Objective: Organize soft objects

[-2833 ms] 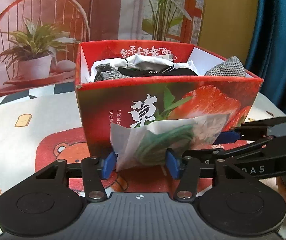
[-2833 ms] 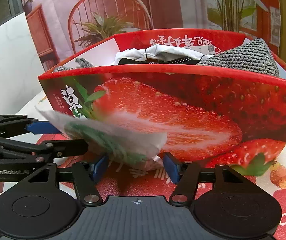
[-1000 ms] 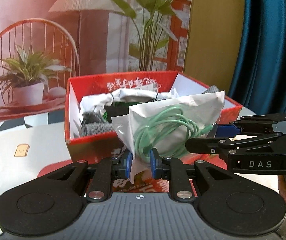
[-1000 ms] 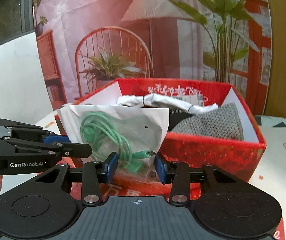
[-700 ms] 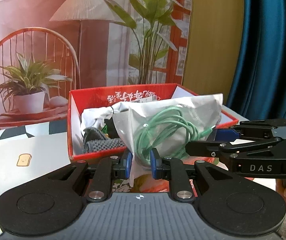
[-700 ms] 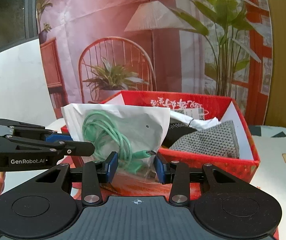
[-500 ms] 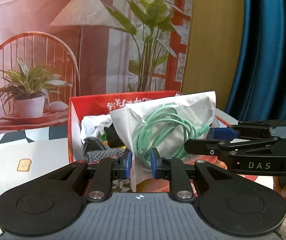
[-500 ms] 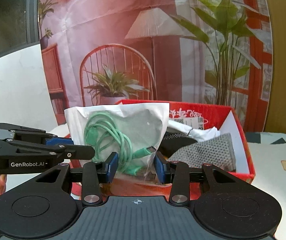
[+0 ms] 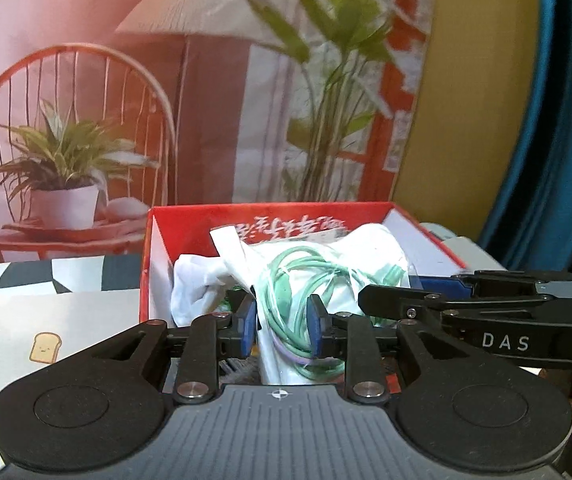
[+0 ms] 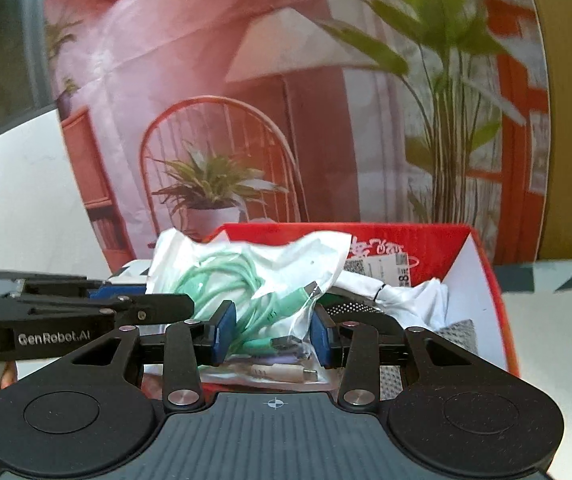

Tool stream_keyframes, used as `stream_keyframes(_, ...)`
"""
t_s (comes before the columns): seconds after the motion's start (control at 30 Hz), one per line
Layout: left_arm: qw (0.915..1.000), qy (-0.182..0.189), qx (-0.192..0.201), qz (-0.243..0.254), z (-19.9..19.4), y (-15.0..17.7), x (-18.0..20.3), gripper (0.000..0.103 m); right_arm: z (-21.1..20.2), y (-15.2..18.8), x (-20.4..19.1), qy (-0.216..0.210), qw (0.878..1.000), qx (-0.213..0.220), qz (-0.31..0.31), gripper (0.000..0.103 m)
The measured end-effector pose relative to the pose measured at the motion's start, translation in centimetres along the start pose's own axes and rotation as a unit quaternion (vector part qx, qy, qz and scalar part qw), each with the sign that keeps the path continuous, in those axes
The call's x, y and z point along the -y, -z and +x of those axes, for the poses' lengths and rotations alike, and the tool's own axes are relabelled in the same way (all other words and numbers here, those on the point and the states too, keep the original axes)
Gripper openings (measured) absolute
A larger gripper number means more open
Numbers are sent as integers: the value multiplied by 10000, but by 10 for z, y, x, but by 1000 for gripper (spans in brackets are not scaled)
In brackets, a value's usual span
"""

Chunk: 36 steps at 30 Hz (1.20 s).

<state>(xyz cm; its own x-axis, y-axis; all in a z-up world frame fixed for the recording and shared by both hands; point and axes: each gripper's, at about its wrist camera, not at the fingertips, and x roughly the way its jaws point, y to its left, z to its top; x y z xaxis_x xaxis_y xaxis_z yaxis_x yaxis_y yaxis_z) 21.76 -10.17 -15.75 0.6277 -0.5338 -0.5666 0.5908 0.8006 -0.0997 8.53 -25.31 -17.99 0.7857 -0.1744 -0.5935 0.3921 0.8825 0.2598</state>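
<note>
Both grippers hold one clear plastic bag [image 9: 286, 300] of coiled green cable above the open red box [image 9: 158, 264], over the white cloth [image 9: 194, 292] and grey knit fabric [image 10: 462, 336] already inside. The left gripper [image 9: 280, 322] has just been widening its jaws, which stand slightly parted with the bag's edge between the blue pads. The right gripper [image 10: 272, 336] stands partly closed, its pads pressing the bag's other end.

At frame centre the left gripper [image 9: 280, 318], jaws just widening, flanks the clear bag of green cable [image 9: 306, 280] above the red box [image 9: 158, 240], the right gripper [image 9: 438, 300] at right.
</note>
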Motion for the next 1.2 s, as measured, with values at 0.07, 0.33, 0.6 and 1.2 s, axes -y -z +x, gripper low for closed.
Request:
stream_keyframes(0.07, 9998, -55, -172, 18, 11, -2, -2, 28, 15, -4, 7, 68, 9997, -179, 128, 37)
stream_keyframes(0.33, 9979, -290, -556, 182, 35, -5, -5, 28, 63, -6, 25, 255, 9931, -985, 580, 38)
stream_keyframes(0.6, 9974, -551, -453, 63, 27, -11, -9, 72, 85, -7, 32, 438, 9829, -1578, 846, 40)
stream_keyframes(1.2, 9923, -1225, 190, 71, -53, -35, -6, 103, 32, -31, 15, 715, 9903, -1102, 451, 94)
